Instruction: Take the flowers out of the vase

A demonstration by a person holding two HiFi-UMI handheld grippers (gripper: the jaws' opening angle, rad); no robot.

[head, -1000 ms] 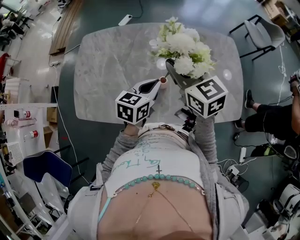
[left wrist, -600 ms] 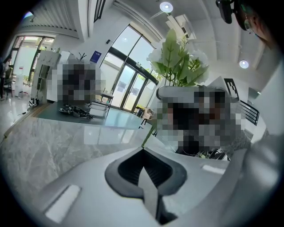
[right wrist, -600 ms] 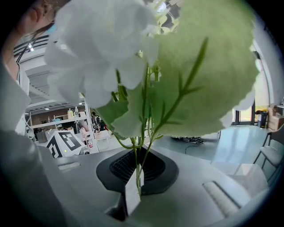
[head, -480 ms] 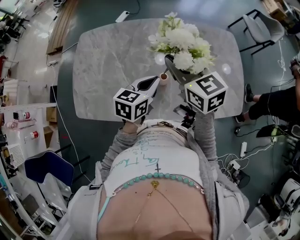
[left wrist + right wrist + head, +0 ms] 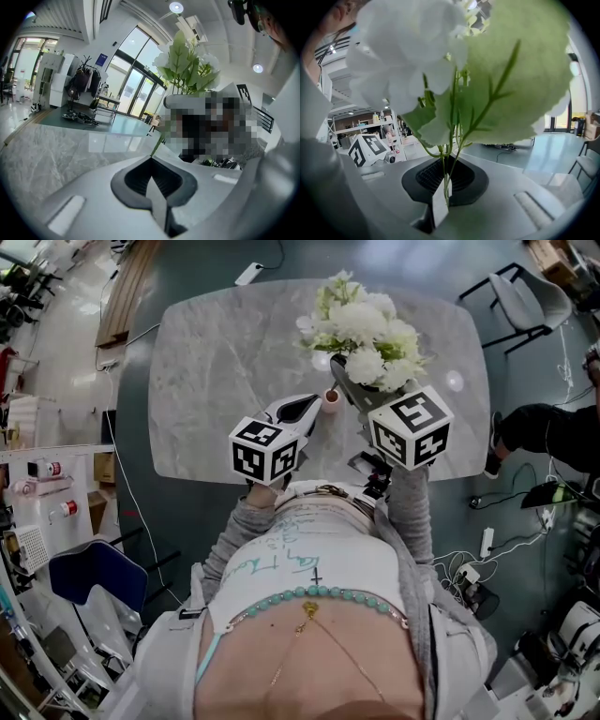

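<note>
Probably a lab-like workspace: floor cables (image 5: 461,569), cluttered shelves (image 5: 37,486), a stray chair (image 5: 525,298).

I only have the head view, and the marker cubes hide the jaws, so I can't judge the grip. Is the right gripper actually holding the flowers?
Observer: Yes. In the right gripper view, the right gripper has its jaws shut on the thin green stems of the flowers.
Operator: And the left one?
Observer: In the left gripper view, the left gripper has its jaws together. One green stem shows just past their tips, but I cannot tell whether they nip it.
</note>
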